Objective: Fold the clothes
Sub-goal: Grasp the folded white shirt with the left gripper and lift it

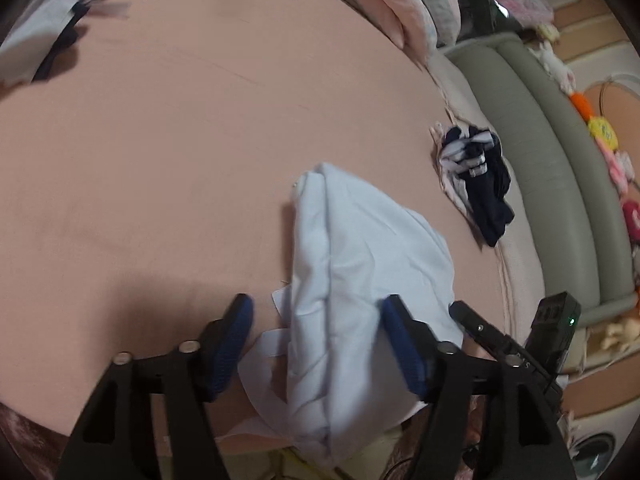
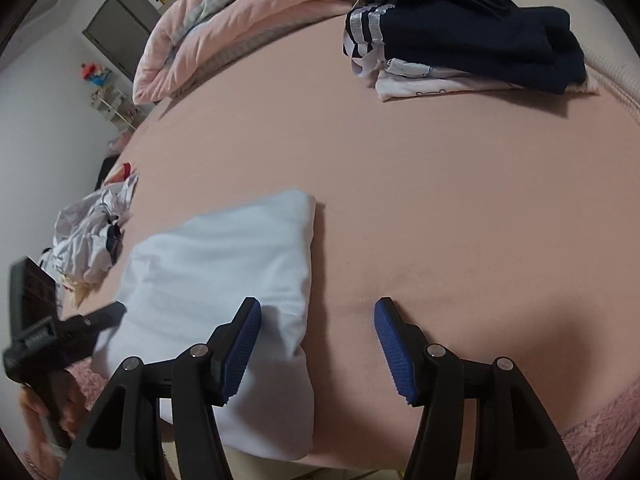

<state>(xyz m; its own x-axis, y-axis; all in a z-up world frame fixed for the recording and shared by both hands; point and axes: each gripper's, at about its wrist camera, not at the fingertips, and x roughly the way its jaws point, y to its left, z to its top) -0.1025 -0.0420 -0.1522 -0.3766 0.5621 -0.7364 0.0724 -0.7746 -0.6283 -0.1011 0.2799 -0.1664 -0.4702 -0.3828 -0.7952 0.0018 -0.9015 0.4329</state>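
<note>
A pale blue garment (image 1: 360,280) lies folded into a narrow bundle at the near edge of the pink bed sheet (image 1: 160,160). My left gripper (image 1: 318,308) is open, its blue pads either side of the garment's near end. In the right wrist view the same garment (image 2: 224,272) is a neat rectangle at the lower left. My right gripper (image 2: 318,312) is open and empty, its left pad over the garment's right edge, its right pad over bare sheet. The other gripper shows at the left of that view (image 2: 52,332).
A stack of folded dark navy and white clothes (image 2: 468,36) sits at the bed's far right; it also shows in the left wrist view (image 1: 476,176). Crumpled white clothes (image 2: 96,232) lie at the left edge. A pink quilt (image 2: 248,24) is bunched at the head. A grey padded bed frame (image 1: 540,152) runs alongside.
</note>
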